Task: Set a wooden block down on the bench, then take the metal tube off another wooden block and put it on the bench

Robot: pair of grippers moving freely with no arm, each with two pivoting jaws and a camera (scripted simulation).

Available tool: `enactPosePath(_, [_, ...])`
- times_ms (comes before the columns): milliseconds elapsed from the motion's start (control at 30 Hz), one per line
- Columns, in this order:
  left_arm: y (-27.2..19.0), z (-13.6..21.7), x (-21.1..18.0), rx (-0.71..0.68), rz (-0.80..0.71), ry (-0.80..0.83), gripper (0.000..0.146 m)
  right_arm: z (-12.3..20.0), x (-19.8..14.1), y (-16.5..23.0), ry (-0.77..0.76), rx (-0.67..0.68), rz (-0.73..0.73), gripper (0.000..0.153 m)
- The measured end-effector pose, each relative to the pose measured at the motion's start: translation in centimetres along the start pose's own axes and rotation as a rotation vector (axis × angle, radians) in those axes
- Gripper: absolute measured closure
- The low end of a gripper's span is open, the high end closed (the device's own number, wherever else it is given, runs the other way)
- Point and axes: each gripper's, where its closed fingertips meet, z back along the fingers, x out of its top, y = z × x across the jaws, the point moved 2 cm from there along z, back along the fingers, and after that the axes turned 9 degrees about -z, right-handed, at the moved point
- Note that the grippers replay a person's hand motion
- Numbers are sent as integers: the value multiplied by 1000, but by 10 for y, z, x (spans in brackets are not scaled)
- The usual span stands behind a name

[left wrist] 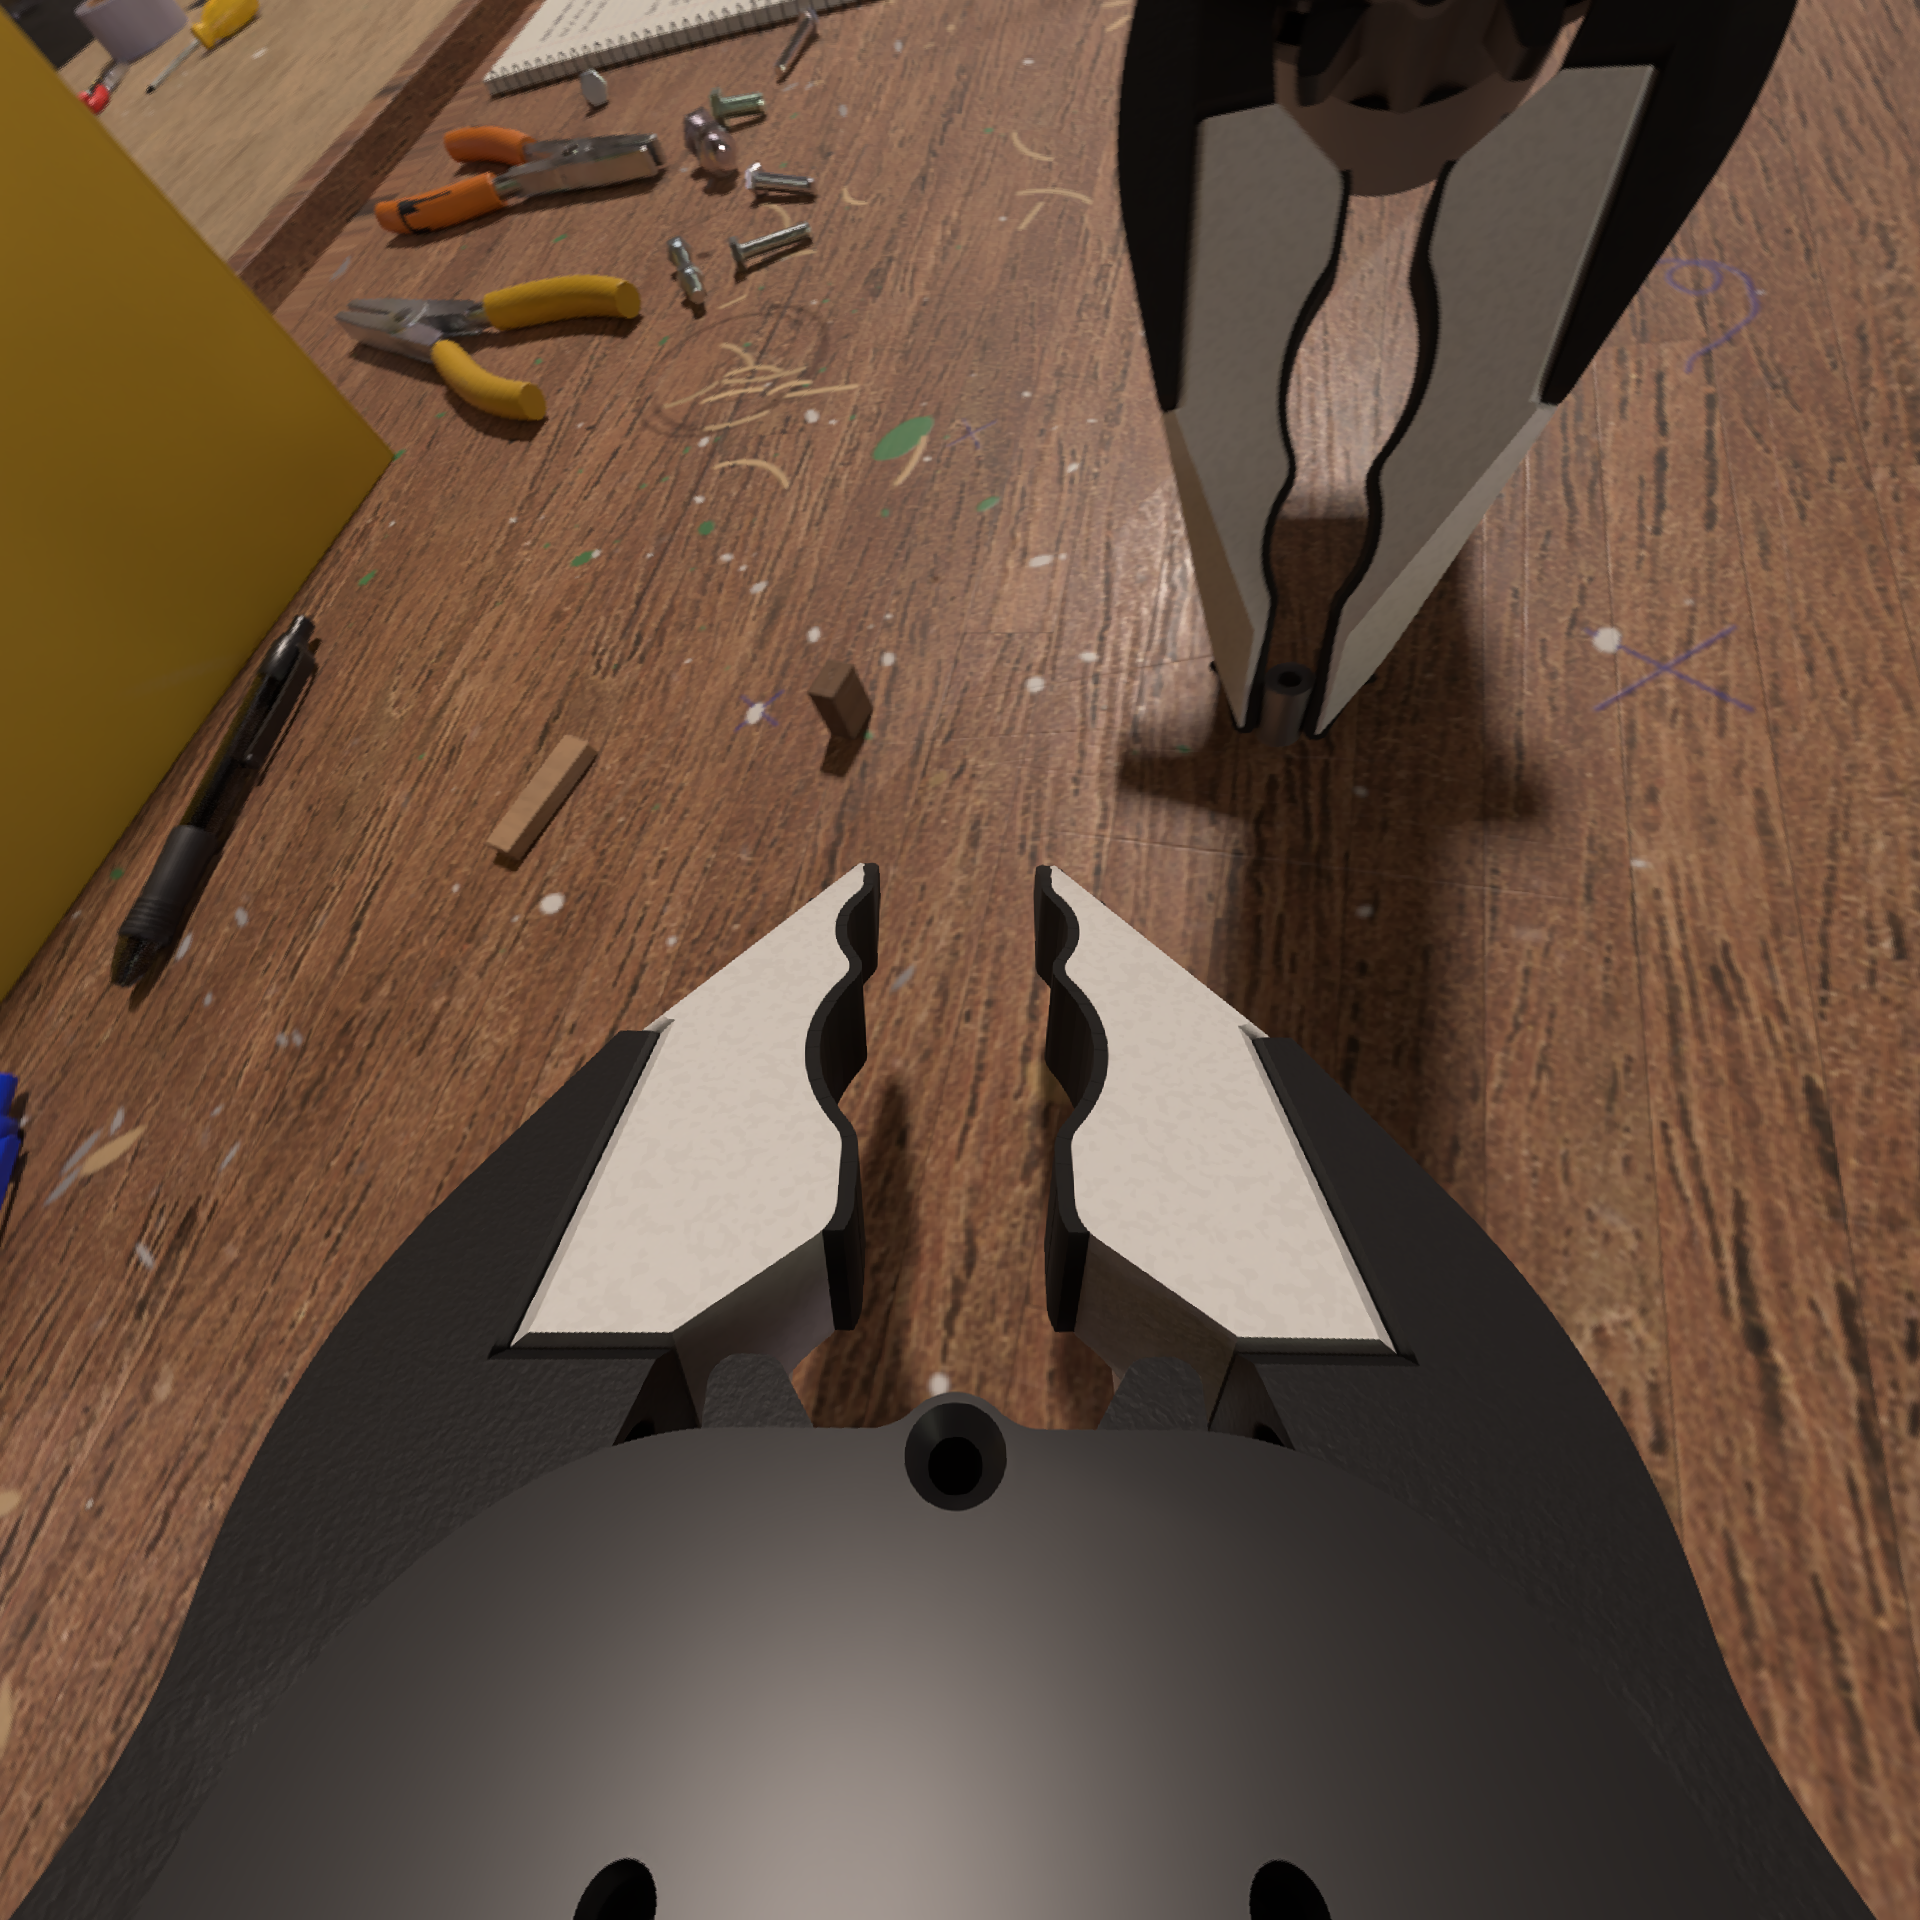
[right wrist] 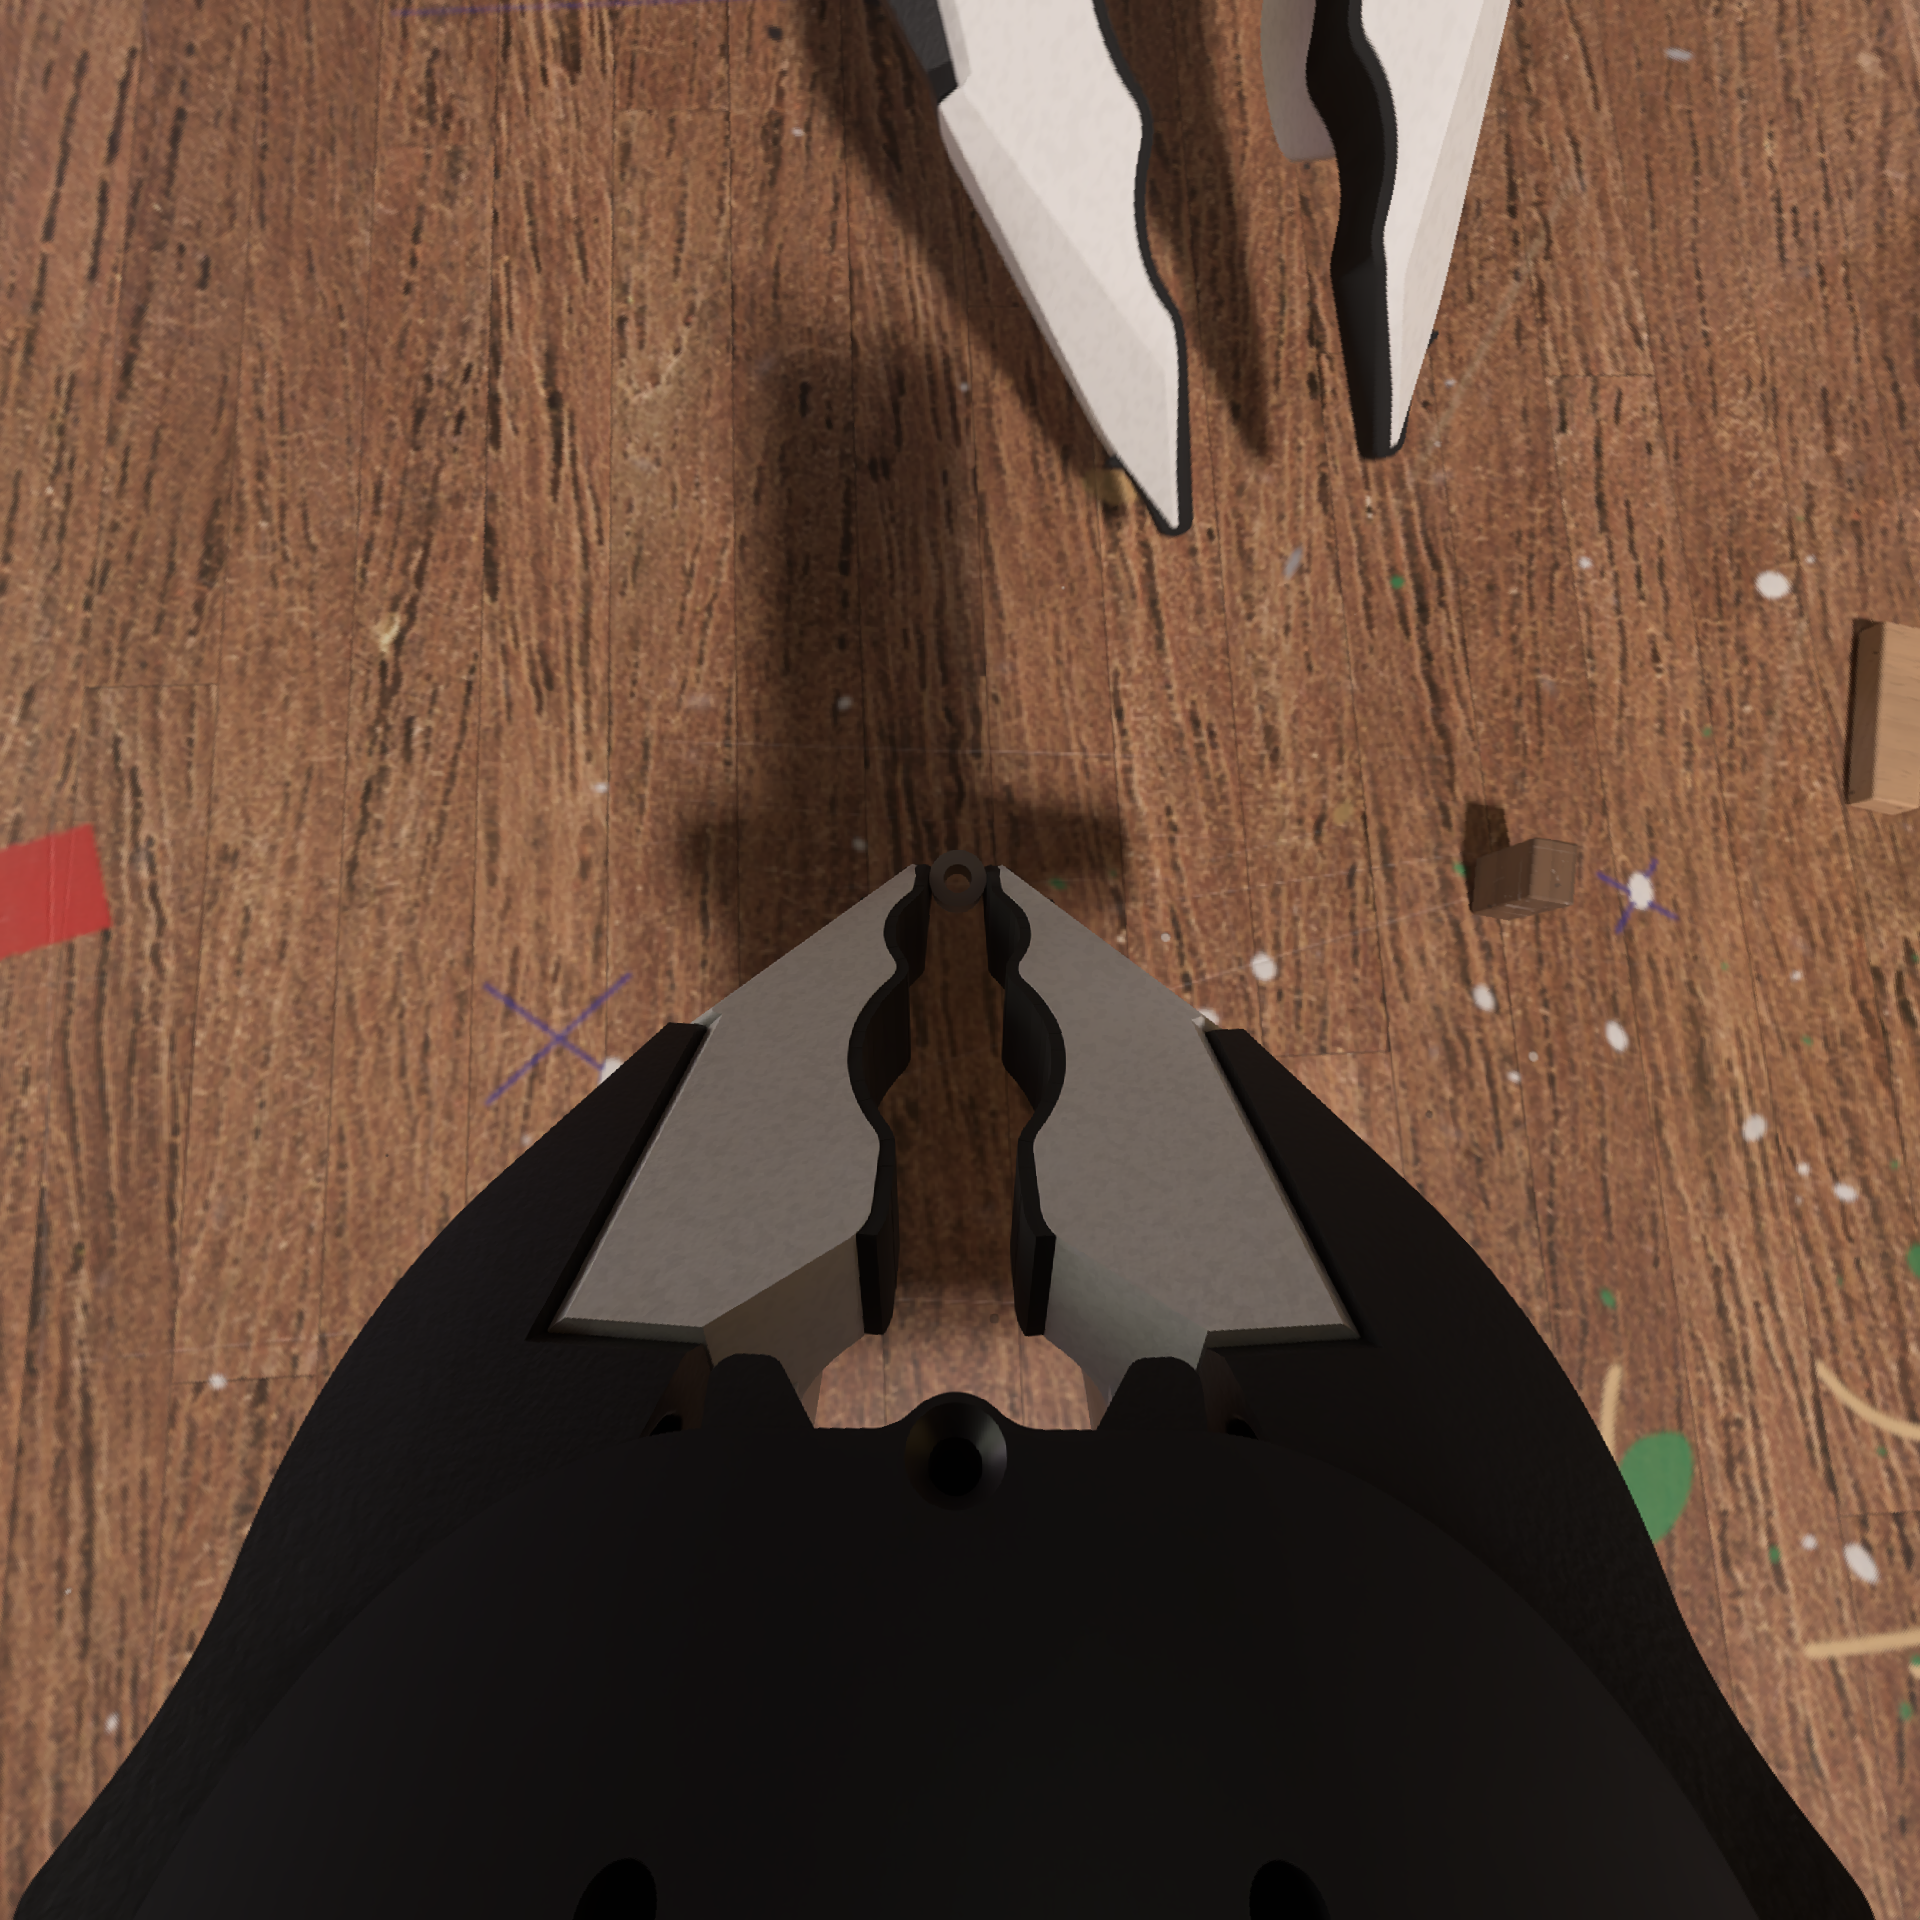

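My right gripper (right wrist: 958, 881) is shut on a small dark metal tube (right wrist: 958, 879), pinched upright between its fingertips close above the bench; it also shows in the left wrist view (left wrist: 1286, 717) with the tube (left wrist: 1288, 694). My left gripper (left wrist: 956, 883) is open and empty above the bench; its fingers (right wrist: 1101, 312) show at the top of the right wrist view. A small dark wooden block (left wrist: 842, 698) and a longer light wooden block (left wrist: 542, 798) lie on the bench left of the tube. Both also show in the right wrist view: the dark block (right wrist: 1525, 878), the light block (right wrist: 1886, 732).
A yellow box (left wrist: 135, 499) stands at the left with a black pen (left wrist: 218, 790) beside it. Yellow-handled pliers (left wrist: 488, 338), orange-handled pliers (left wrist: 520, 171), several bolts (left wrist: 769, 244) and a spiral notebook (left wrist: 644, 31) lie farther back. A red tape patch (right wrist: 52, 888) marks the bench.
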Motion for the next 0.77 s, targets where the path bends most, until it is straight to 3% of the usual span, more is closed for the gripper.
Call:
enactPosePath(200, [-12, -6, 7, -23, -32, 1, 117, -2, 0, 0, -8, -21, 10, 143])
enactPosePath(300, [-14, -6, 7, -31, -43, 3, 117, -1, 1, 0, -25, -34, 5, 122])
enactPosePath(467, [-17, -7, 6, -39, -58, 10, 116, 21, 20, -3, -187, -15, -26, 118])
enactPosePath(567, [-18, -7, 3, -41, -76, 27, 117, 35, 23, -19, -253, -87, -51, 117])
enactPosePath(767, [-20, -8, 2, -51, -85, 39, 117, 35, 0, -44, -190, -186, -103, 113])
